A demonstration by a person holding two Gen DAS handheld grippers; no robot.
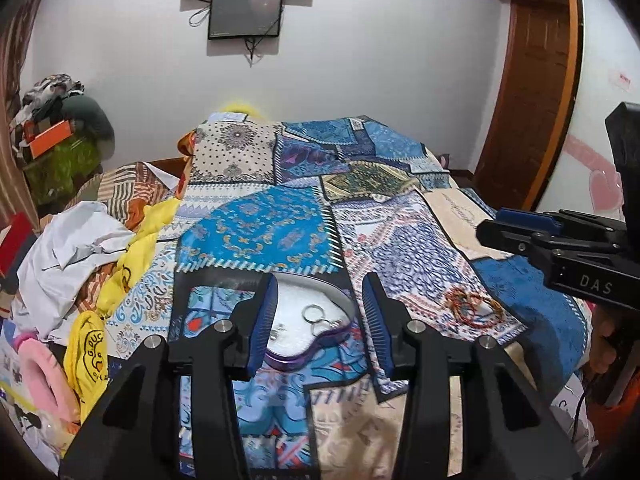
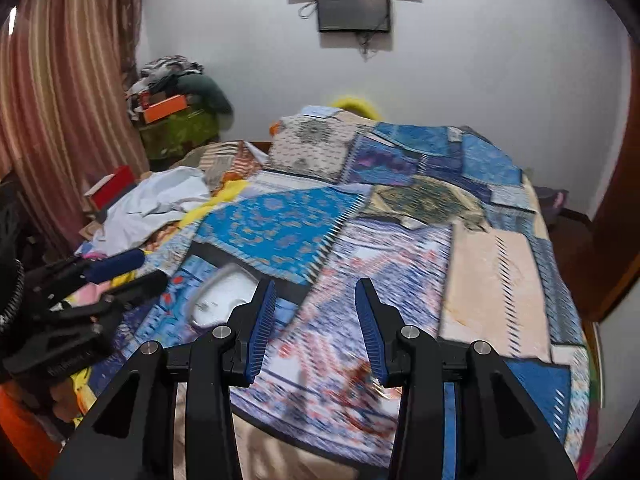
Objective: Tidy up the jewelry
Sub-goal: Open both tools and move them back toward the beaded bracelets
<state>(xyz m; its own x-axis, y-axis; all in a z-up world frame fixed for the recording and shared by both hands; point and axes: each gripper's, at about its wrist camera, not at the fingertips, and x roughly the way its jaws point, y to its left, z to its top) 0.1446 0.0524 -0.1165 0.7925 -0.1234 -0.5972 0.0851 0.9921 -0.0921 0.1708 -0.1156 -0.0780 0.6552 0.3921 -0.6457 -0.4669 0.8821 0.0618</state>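
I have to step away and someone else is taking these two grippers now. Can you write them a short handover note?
Left gripper: open, empty, above the heart-shaped tray.
Right gripper: open, empty, over the patchwork bedspread.
In the tray: a ring with a small chain and another small piece, too small to identify.
Left to do: the tangle of red and orange cords lies on the bedspread, right of the tray; it probably goes in next.

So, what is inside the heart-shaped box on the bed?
The heart-shaped box has a white lining. On it lie a silver ring with a small chain and one more small metal piece. The left tongs cover the box's left part.
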